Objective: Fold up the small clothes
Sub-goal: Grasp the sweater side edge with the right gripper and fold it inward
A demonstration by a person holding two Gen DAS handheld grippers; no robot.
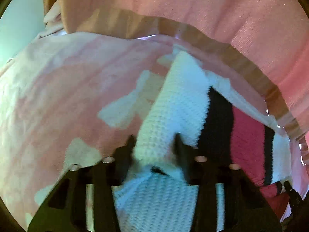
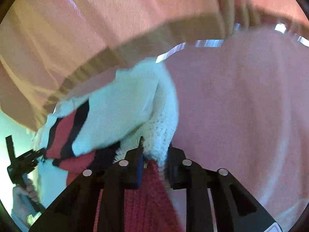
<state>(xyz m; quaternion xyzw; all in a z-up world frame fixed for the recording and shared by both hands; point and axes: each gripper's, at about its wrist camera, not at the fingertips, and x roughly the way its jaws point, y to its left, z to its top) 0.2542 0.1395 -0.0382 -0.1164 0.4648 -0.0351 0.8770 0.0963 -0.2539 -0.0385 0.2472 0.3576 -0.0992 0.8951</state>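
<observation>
Left gripper [image 1: 154, 145] clamped on white knit of the small sweater [image 1: 179, 104]; right gripper [image 2: 155, 150] pinched on its white-and-red edge. Sweater stretched between both, ahead of each, over the pink blanket [image 1: 58, 89]. Other hand [image 2: 21, 199] seen far left of the right gripper. Risk judged: thin bite on loose knit, so uneven pulling could slip an edge free and skew the fold

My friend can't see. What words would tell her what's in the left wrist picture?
The left gripper pinches the white end of a knitted sock with black and red stripes, held over a pink blanket. At the lower right edge the right gripper holds the sock's red end. Behind is a person's pink top.
</observation>
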